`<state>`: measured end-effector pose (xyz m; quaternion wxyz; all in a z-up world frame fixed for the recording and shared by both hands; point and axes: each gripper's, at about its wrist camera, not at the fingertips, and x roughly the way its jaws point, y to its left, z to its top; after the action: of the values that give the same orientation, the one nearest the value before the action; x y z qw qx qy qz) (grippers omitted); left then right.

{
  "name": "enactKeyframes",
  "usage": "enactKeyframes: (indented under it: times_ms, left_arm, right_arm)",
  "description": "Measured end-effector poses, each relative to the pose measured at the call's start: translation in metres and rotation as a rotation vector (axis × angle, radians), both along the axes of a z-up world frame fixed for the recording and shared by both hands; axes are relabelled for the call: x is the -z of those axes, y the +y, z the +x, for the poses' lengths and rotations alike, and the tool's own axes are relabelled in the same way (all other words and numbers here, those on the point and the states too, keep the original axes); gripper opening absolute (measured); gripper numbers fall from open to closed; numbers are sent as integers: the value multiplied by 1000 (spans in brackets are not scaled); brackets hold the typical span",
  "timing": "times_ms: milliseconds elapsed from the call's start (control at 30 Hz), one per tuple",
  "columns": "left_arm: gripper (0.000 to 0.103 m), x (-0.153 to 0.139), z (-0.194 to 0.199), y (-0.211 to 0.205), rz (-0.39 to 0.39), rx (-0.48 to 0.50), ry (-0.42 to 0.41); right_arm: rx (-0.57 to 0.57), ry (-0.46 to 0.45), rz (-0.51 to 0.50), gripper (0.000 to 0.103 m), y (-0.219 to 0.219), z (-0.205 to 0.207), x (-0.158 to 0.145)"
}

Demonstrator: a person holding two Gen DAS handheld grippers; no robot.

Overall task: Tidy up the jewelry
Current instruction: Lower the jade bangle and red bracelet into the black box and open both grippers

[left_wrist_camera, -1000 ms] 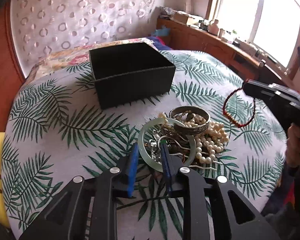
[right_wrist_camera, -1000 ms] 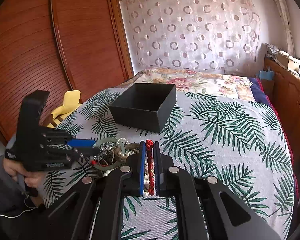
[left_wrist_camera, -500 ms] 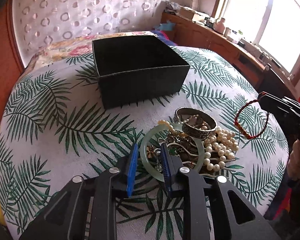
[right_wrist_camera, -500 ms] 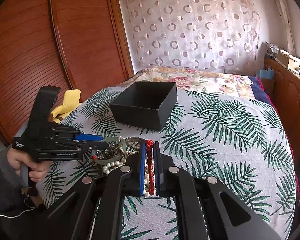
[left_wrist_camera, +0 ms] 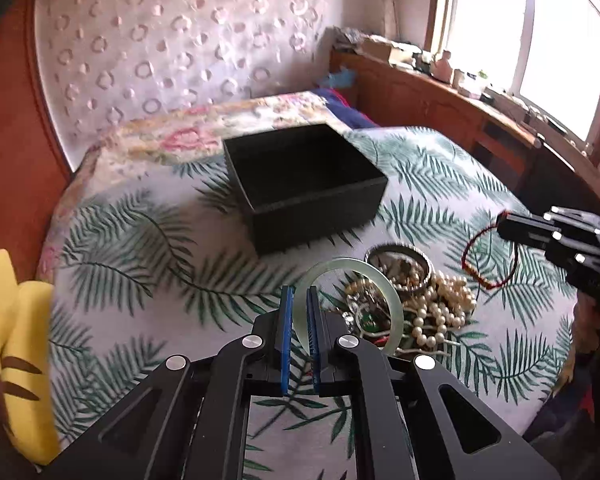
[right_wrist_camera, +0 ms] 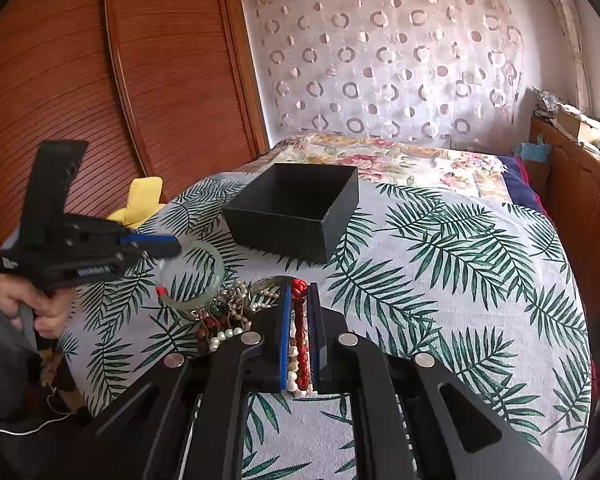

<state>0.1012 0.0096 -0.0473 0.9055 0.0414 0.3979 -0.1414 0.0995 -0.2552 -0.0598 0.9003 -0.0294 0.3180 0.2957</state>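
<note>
My left gripper (left_wrist_camera: 299, 300) is shut on a pale green jade bangle (left_wrist_camera: 388, 292), lifted clear of the jewelry pile; the bangle (right_wrist_camera: 212, 280) also hangs from that gripper (right_wrist_camera: 168, 249) in the right wrist view. The pile (left_wrist_camera: 428, 300) holds a white pearl strand, a silver bangle (left_wrist_camera: 400, 252) and small pieces. My right gripper (right_wrist_camera: 299, 296) is shut on a red beaded bracelet (right_wrist_camera: 299, 320), whose loop (left_wrist_camera: 488, 264) dangles beside the pile. An open black box (left_wrist_camera: 304, 184) stands behind the pile, its inside dark.
A leaf-print cloth (right_wrist_camera: 460, 264) covers the round table. A yellow plush toy (left_wrist_camera: 16, 360) lies at the table's left edge. A bed with a floral cover (right_wrist_camera: 400, 160) is behind the table; a wooden cabinet (left_wrist_camera: 440, 104) runs under the window.
The left gripper's jaws have shut on the jade bangle and lifted it off the pile, tilting it upright. The right gripper with the red bracelet has stayed still.
</note>
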Motion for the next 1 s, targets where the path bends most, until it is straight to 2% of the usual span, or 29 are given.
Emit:
enactKeyframes:
  times_ms: [400,567,833,1000]
  left_arm:
    - [6,-25,12,15,-49,-64,-85]
    - [6,-27,30,13,-68,-88,-112]
    - [6,-23,54,9,-81,-111,-127]
    - [6,-29,66,11,-98,-120,-141]
  right_arm:
    - [-42,-64,1,9,16,10,-28]
    - [-72,-88,-2,9,31,37,-38]
    - [-86,-40,58,9,47,94,-47]
    - [-85,-15,60,9,56,118,-44]
